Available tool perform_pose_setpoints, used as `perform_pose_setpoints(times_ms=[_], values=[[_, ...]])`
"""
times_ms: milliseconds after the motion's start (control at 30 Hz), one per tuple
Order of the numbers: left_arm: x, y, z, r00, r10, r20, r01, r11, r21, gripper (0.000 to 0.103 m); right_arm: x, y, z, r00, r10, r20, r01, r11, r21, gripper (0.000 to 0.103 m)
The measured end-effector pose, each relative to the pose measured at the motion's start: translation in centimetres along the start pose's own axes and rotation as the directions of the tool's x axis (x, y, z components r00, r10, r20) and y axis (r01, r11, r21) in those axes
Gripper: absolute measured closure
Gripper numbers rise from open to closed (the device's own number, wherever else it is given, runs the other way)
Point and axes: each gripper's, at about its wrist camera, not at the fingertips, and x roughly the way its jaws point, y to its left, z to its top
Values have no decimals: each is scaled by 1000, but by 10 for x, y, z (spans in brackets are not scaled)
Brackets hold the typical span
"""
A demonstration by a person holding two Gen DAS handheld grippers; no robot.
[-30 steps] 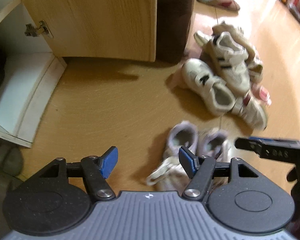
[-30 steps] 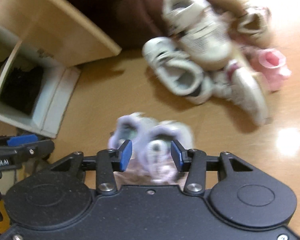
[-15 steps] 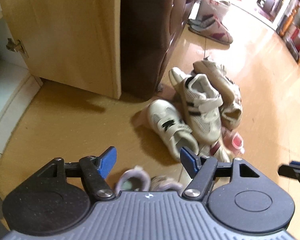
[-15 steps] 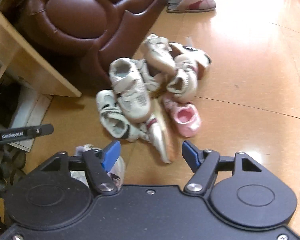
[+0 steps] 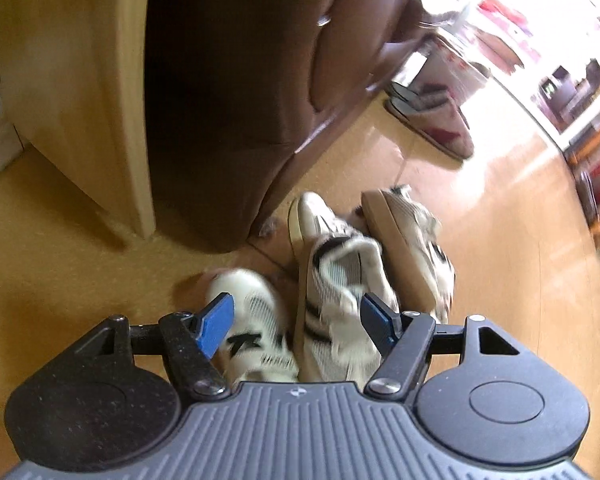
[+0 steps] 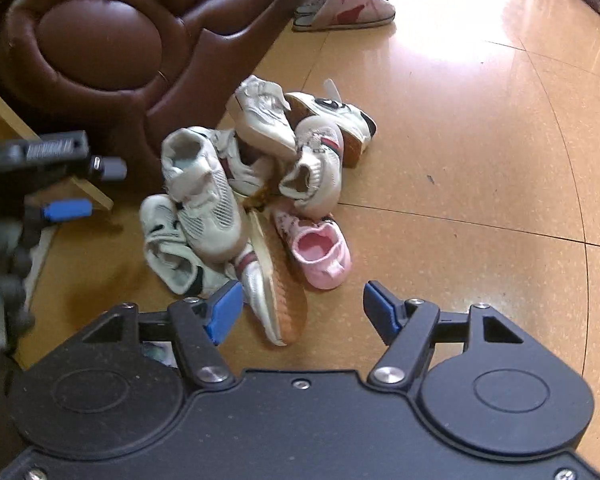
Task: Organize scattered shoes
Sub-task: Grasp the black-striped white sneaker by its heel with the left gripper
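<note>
A pile of small white children's sneakers (image 6: 204, 208) lies on the tan floor with one pink shoe (image 6: 320, 252) at its right edge. In the left wrist view my left gripper (image 5: 298, 322) is open and empty, hovering just over two white sneakers with black stripes (image 5: 340, 304). My right gripper (image 6: 300, 312) is open and empty, just in front of a white shoe lying sole-up (image 6: 276, 300). The left gripper also shows in the right wrist view (image 6: 64, 208) at the left.
A brown leather armchair (image 6: 100, 40) stands behind the pile. A wooden cabinet door (image 5: 80, 80) hangs open to the left. A pair of slippers (image 6: 348, 8) lies further back. Shelves (image 5: 596, 152) line the far right.
Both grippers have swung away from the pale purple shoes toward the pile of white sneakers. The right gripper has opened wider. The purple shoes have dropped out of view.
</note>
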Motion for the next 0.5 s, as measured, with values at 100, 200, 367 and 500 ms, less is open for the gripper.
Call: perform_pose_setpoints(times_ms=[100, 200, 367, 500], values=[[19, 3, 3, 1000, 2, -22, -3, 999, -44, 41, 10, -9, 3, 1000, 13, 2, -13, 998, 59, 34], [35, 4, 5, 1000, -3, -27, 1, 998, -59, 42, 22, -19, 6, 1000, 16, 9, -17, 992, 128, 34], [50, -1, 8, 1000, 11, -22, -12, 999, -49, 42, 38, -24, 5, 999, 37, 5, -37, 980, 195, 34], [41, -13, 13, 996, 80, 35, -80, 996, 23, 34, 51, -25, -2, 999, 51, -16, -46, 975, 219, 34]])
